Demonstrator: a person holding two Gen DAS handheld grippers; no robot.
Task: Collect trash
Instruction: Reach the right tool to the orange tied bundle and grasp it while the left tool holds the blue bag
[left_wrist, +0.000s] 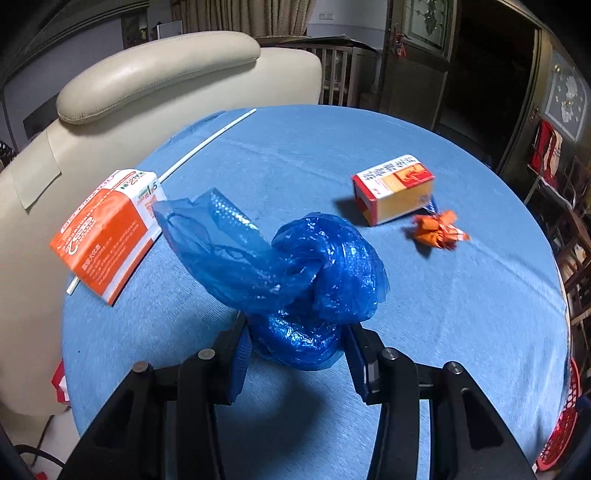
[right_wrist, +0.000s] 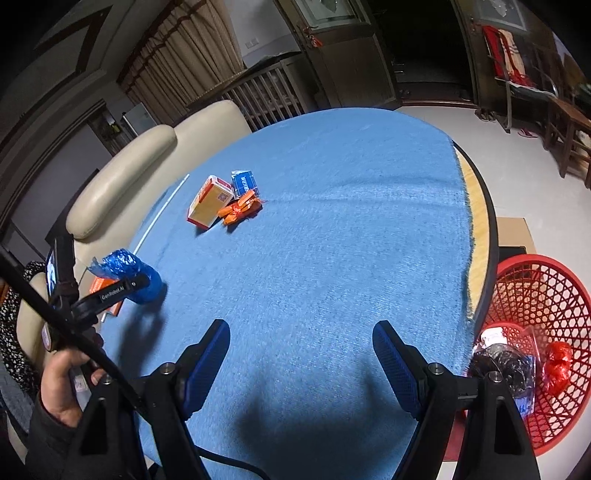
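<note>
Left gripper: jaws clamped on the knotted blue plastic bag, which bulges up between the blue pads, over the near left part of the counter.
Right gripper: jaws spread wide, nothing between them, over the near edge of the counter.
Counter: round, under a blue cloth; bare wooden rim shows on the right side.
Orange-and-white carton: lying flat at the left edge, just beside the bag, resting on a thin white rod.
Yellow-and-red box: on its side, farther across the counter.
Crumpled orange wrapper: touching or just beside that box.
Small blue packet: behind the box and wrapper.
Red mesh basket: on the floor to the right of the counter, holding a red crumpled piece and a dark bag.
Cream armchair: beyond the left side of the counter.
</note>
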